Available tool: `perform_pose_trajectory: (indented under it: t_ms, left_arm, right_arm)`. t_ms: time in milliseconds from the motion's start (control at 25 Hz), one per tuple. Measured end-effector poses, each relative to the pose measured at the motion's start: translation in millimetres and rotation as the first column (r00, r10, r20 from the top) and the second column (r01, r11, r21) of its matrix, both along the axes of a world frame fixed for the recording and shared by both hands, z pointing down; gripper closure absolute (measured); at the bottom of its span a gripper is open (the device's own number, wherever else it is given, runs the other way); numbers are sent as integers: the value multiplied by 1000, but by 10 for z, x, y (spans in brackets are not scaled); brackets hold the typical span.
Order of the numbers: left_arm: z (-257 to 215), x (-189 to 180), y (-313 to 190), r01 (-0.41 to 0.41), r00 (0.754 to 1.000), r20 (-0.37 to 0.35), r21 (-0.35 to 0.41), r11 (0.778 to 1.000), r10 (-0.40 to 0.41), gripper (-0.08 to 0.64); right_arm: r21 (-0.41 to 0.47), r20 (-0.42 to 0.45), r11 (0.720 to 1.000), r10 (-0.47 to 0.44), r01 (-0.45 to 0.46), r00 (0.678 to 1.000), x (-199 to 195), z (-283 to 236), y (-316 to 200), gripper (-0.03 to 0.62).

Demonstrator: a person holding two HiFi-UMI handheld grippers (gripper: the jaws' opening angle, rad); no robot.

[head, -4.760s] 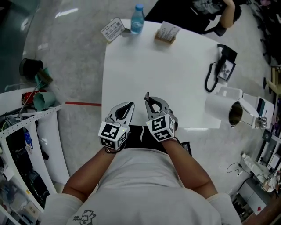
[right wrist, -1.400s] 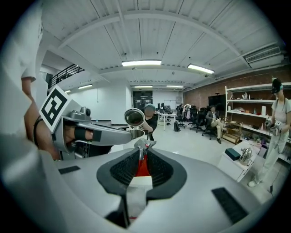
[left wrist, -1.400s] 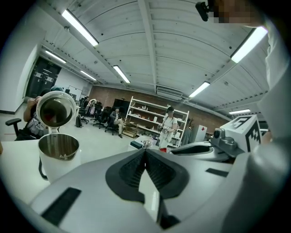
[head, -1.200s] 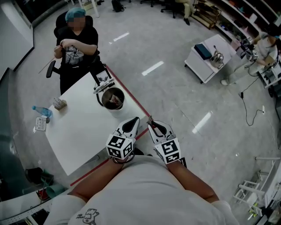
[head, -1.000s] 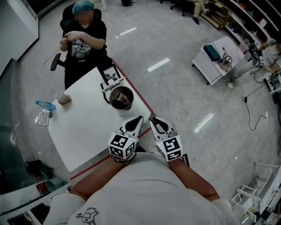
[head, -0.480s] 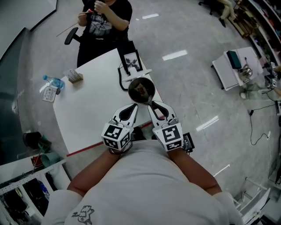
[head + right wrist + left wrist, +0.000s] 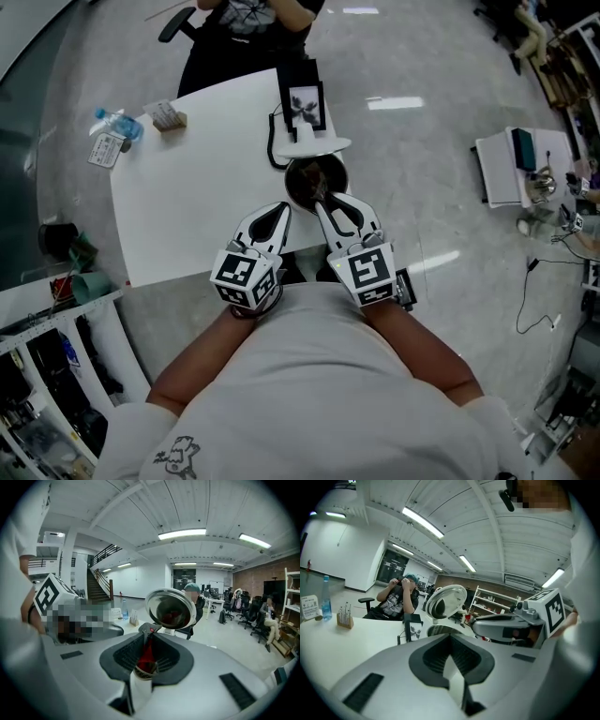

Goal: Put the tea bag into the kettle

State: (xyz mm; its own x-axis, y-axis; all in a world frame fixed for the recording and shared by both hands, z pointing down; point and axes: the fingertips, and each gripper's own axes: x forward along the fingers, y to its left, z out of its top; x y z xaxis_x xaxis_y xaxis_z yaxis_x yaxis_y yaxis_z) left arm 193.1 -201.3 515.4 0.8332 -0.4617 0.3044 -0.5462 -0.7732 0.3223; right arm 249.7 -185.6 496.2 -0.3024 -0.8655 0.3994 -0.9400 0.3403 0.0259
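The right hand-held gripper (image 7: 147, 630) is clamped on the small red tea bag (image 7: 146, 657). The open round steel kettle (image 7: 296, 182) stands just ahead of its tips on the white tabletop (image 7: 187, 187). I'd bring the tips squarely over the opening, seemingly almost there, then release. The left hand-held gripper (image 7: 451, 638), closed and empty, hangs alongside.

No legible text recorded, small white printed card (image 7: 108, 148) beside clear plastic water bottle (image 7: 119, 124) was too small to read, black-and-white square markers on left gripper (image 7: 283, 207) and right gripper (image 7: 317, 200) showed coded patterns only, no letters or digits.
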Motion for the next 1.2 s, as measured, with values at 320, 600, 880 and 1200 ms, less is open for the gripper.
perform_pose_trajectory:
  t_ms: [320, 600, 880, 1200]
  left_arm:
    - [126, 79, 43, 59, 998, 12, -36, 998, -58, 551]
    - [157, 110, 65, 135, 991, 17, -47, 990, -134, 551]
    - [138, 48, 128, 270, 963, 25, -27, 962, -270, 551]
    - [83, -210, 375, 449, 893, 40, 7, 894, -448, 551]
  right_arm:
    - [3, 22, 998, -69, 69, 997, 85, 34, -66, 529]
    - [24, 22, 988, -154, 153, 988, 107, 14, -117, 478]
    - [28, 39, 967, -255, 254, 966, 168, 66, -147, 396]
    - [90, 64, 914, -402, 396, 913, -15, -75, -101, 411]
